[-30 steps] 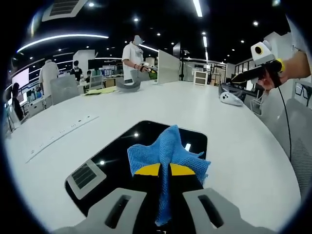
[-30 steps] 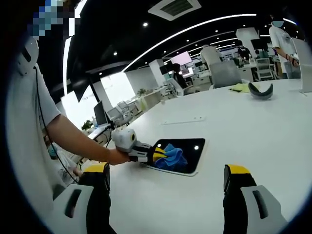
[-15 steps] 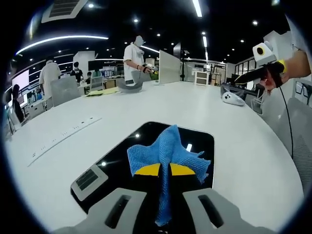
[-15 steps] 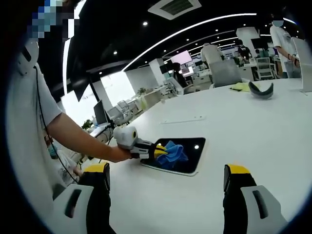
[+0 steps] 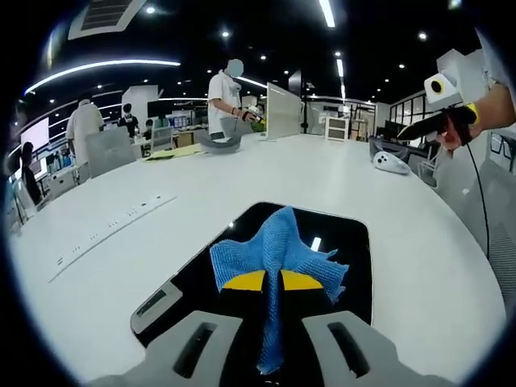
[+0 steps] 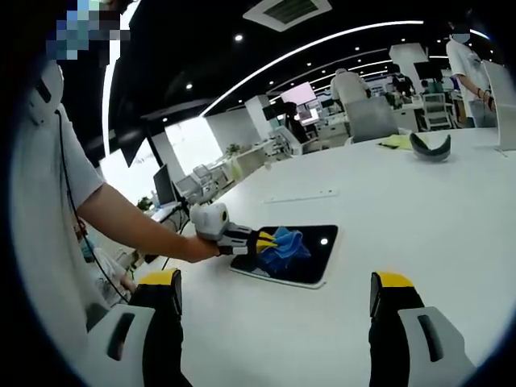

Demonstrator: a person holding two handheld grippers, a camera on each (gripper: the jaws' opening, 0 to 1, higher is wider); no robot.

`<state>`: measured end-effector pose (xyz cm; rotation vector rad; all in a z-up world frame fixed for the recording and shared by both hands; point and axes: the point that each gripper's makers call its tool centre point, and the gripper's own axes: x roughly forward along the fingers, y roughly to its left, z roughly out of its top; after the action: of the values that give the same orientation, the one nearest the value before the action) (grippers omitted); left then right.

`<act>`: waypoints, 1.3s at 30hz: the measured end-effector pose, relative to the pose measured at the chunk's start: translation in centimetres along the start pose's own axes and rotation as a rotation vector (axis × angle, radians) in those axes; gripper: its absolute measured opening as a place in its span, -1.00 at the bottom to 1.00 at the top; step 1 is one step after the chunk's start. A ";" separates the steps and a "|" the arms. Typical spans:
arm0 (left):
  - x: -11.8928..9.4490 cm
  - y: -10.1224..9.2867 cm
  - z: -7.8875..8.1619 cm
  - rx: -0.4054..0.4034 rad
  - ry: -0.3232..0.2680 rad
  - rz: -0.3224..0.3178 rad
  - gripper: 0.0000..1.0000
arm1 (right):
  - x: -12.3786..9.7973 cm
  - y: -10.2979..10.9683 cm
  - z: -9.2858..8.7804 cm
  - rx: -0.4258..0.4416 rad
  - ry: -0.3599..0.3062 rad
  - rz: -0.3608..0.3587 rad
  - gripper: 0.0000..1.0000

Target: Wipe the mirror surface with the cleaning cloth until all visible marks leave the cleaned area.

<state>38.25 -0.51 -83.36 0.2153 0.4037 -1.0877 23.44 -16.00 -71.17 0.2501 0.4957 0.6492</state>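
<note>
the left claw (image 5: pixel 272 280) is clamped on the soft, light blue cloth (image 5: pixel 278 250), bunched on the dark mirror (image 5: pixel 347 258) lying flat on the white desk (image 5: pixel 121 258); the mirror is probably slippery. the right claw (image 6: pixel 274 294) hangs wide open, empty.

Left hand-held gripper (image 6: pixel 260 241) with cloth (image 6: pixel 282 244) now nearer the mirror's (image 6: pixel 310 266) near-left end.

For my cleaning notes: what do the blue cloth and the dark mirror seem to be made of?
The cleaning cloth, held in the left gripper, looks like soft microfibre: fuzzy matte weave, limp folds. The mirror appears to be glossy glass or a similar polished panel: it reflects ceiling lights sharply. The table looks like smooth white laminate, though this is uncertain.
</note>
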 end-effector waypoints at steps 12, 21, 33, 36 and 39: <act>0.2 1.4 0.1 0.007 -0.002 0.012 -0.94 | 0.2 -0.1 -0.1 0.001 0.006 0.000 0.94; 0.4 2.5 0.3 0.016 -0.002 0.023 -0.94 | 0.1 -0.2 -0.3 0.007 0.010 -0.005 0.94; 0.7 3.7 0.5 0.014 -0.003 0.041 -0.94 | 0.5 0.0 -0.1 0.003 0.009 0.005 0.96; 0.7 4.0 0.5 0.014 -0.002 0.044 -0.94 | 0.5 0.2 0.1 0.002 0.000 0.015 0.98; 0.8 4.3 0.5 0.020 0.000 0.045 -0.94 | 0.6 0.2 0.0 -0.003 0.000 0.018 0.99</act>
<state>42.48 0.58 -83.33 0.2408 0.3865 -1.0483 23.76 -15.46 -71.27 0.2523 0.4934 0.6674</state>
